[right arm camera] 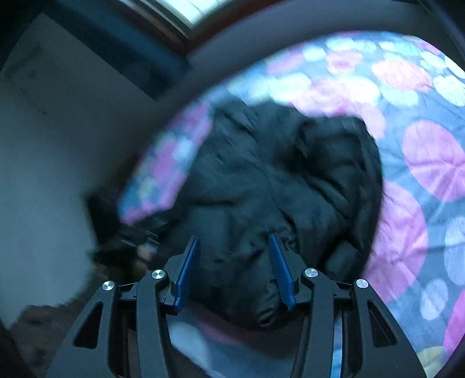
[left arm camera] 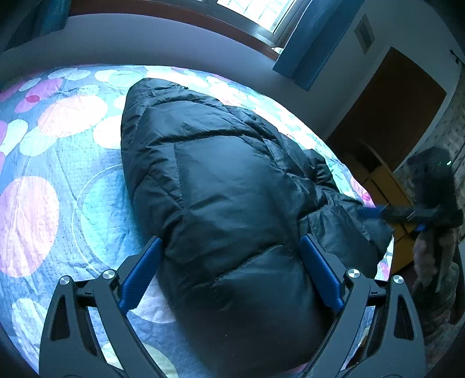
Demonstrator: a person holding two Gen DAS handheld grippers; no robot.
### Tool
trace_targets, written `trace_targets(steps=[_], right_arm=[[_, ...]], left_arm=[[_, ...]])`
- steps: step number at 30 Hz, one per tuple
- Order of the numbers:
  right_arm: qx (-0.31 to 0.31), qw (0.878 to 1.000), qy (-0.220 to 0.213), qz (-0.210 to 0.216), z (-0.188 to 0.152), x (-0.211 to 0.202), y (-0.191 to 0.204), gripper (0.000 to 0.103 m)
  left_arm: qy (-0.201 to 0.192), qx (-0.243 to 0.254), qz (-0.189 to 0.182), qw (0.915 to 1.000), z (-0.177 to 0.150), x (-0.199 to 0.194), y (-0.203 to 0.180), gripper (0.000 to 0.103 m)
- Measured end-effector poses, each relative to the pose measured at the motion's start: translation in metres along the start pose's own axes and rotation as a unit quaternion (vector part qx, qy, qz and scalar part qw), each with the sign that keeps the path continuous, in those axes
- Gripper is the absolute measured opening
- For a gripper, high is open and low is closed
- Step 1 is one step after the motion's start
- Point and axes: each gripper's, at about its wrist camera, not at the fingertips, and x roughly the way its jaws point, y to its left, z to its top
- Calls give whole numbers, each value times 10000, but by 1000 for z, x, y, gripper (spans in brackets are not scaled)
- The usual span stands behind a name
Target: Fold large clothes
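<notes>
A black puffer jacket [left arm camera: 221, 186] lies part-folded near the bed's [left arm camera: 52, 162] edge, one sleeve loose, both tools, left [left arm camera: 229, 270] and right [right arm camera: 232, 267], gaping empty.

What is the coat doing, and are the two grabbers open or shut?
Black puffy coat: lying bunched and partly folded on the spotted bedspread.
Left gripper: open, holding nothing.
Right gripper: open, holding nothing, coat below it.
Window: bright, curtain drawn aside.
</notes>
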Motion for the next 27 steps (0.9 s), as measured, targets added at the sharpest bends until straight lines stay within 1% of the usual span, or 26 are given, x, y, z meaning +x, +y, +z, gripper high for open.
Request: trace_targets(steps=[1, 2, 3, 5, 7, 8, 10, 12, 13, 14, 15, 17, 19, 22, 27], right_arm=[[92, 9998, 131, -68, -4, 8, -5, 44], [201, 9995, 241, -98, -7, 15, -13, 39], [241, 9993, 290, -86, -8, 18, -17, 37], [327, 9989, 343, -35, -9, 25, -26, 36], [383, 9985, 380, 43, -8, 31, -33, 36], [396, 9984, 390, 61, -8, 32, -34, 36], [416, 9983, 404, 74, -8, 36, -36, 36], [438, 9982, 404, 92, -11, 36, -39, 36], [456, 9981, 403, 93, -11, 38, -39, 36], [469, 9980, 404, 95, -10, 39, -41, 36], [484, 9979, 411, 90, -10, 44, -42, 36], [498, 9979, 417, 89, -10, 51, -44, 36], [501, 9978, 428, 54, -15, 56, -42, 36], [444, 9981, 426, -38, -16, 64, -39, 36], [446, 9981, 409, -85, -15, 65, -37, 36]], left_arm=[[-5, 47, 12, 10000, -1, 0, -2, 93], [-6, 82, 15, 10000, -1, 0, -2, 93], [-8, 125, 14, 9999, 0, -1, -3, 93], [-8, 115, 24, 9999, 1, -5, -3, 93], [-204, -41, -1, 9998, 5, -17, -3, 93], [-358, -109, -75, 9993, 8, -25, -4, 93], [-493, -54, -269, 9984, 12, -35, -12, 93], [-420, 66, -399, 9983, 13, -33, -18, 93], [-238, 97, -460, 9986, 13, -25, -20, 91], [-60, 76, -451, 9989, 12, -16, -21, 88], [25, 80, -401, 9992, 10, -9, -21, 87], [118, 300, -163, 9993, 6, 4, -22, 87], [157, 414, -35, 9990, 4, 12, -23, 87], [183, 441, 48, 9988, 5, 16, -23, 87], [149, 502, 168, 9985, 6, 21, -28, 87]])
